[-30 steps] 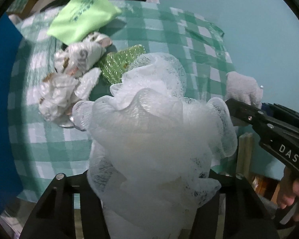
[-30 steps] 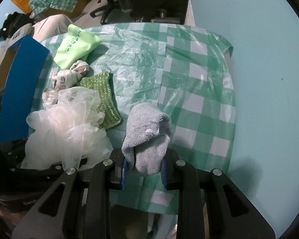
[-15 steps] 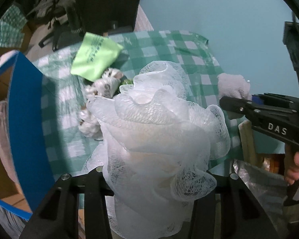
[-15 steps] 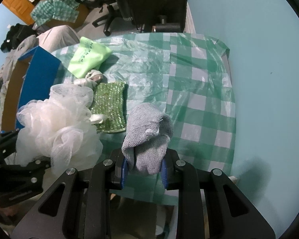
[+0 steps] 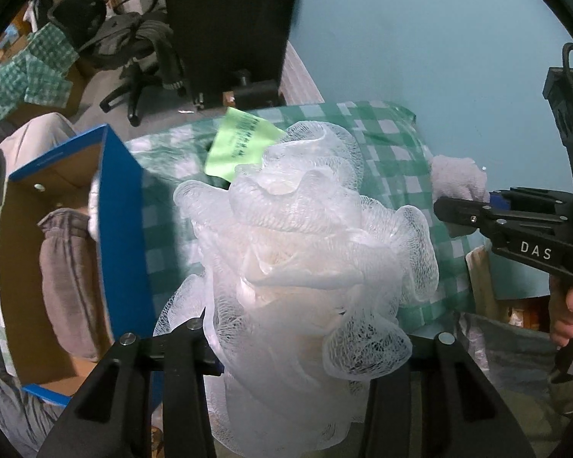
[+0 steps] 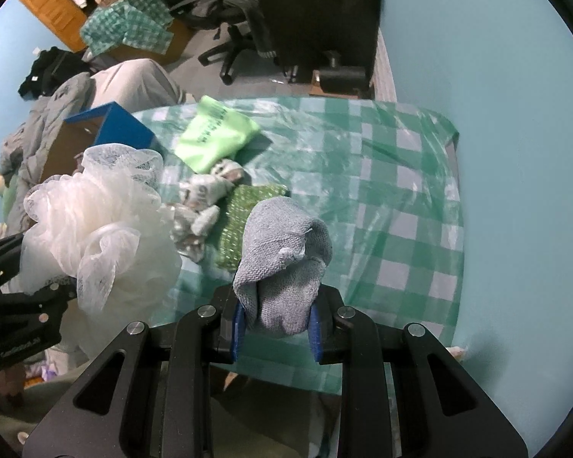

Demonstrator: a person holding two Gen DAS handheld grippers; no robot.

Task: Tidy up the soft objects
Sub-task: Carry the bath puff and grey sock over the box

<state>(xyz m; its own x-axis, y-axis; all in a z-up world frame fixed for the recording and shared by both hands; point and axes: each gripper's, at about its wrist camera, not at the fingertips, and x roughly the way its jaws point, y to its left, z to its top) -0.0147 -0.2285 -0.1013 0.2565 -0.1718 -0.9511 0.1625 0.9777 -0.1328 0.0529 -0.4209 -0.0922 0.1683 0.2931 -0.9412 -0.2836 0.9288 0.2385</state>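
A white mesh bath sponge (image 5: 305, 248) hangs in the air above the green checked table (image 6: 401, 191). My left gripper (image 5: 290, 347) grips its lower part, jaws still closing on it; the puff hides the pads. In the right wrist view the sponge (image 6: 95, 229) and left gripper (image 6: 19, 305) are at the left. My right gripper (image 6: 275, 316) is shut on a grey knitted cloth (image 6: 286, 248), held up off the table. The left wrist view shows that cloth (image 5: 458, 179) and the right gripper (image 5: 462, 210) at the right.
An open blue cardboard box (image 5: 122, 229) stands at the table's left edge with a grey garment (image 5: 68, 278) inside. On the table lie a lime green pouch (image 6: 214, 133), a crumpled white printed wrapper (image 6: 202, 198) and a green beaded pad (image 6: 244, 213). Office chairs stand beyond.
Both grippers have risen with their loads, and the table now looks farther off. The left one has swung toward the blue box, whose inside has come into its view.
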